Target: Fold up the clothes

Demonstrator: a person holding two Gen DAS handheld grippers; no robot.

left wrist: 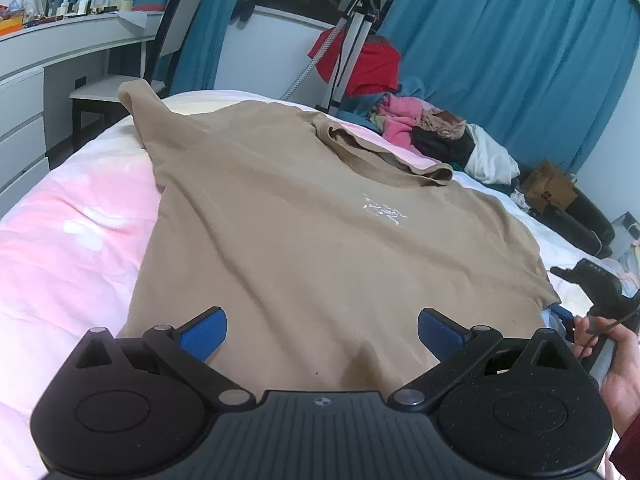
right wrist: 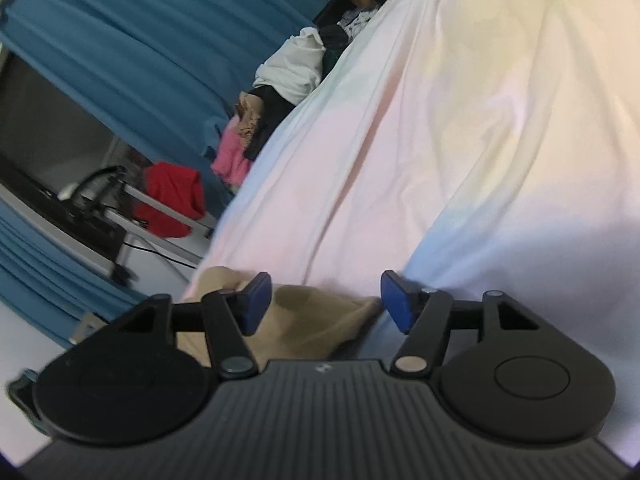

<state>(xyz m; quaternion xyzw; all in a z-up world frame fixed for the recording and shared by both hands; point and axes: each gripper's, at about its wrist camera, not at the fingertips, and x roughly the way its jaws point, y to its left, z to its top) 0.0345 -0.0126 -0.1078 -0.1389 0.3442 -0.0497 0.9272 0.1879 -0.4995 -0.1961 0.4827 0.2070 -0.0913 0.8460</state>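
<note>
A tan T-shirt [left wrist: 304, 216] with a small white print lies spread flat on the bed, collar toward the far side and one sleeve folded over near the collar. My left gripper [left wrist: 322, 330] is open over the shirt's near hem, with nothing between its blue pads. My right gripper [right wrist: 326, 300] is open, tilted, with a corner of the tan shirt [right wrist: 320, 316] lying between and below its blue pads. The right gripper also shows in the left wrist view [left wrist: 600, 288], held in a hand at the shirt's right edge.
The bed has a pink and white cover [left wrist: 68, 240]. A pile of clothes [left wrist: 432, 136] lies at its far right edge. A tripod with a red garment [left wrist: 360, 60], blue curtains [left wrist: 520, 40], a chair [left wrist: 168, 40] and a white desk [left wrist: 40, 80] stand beyond.
</note>
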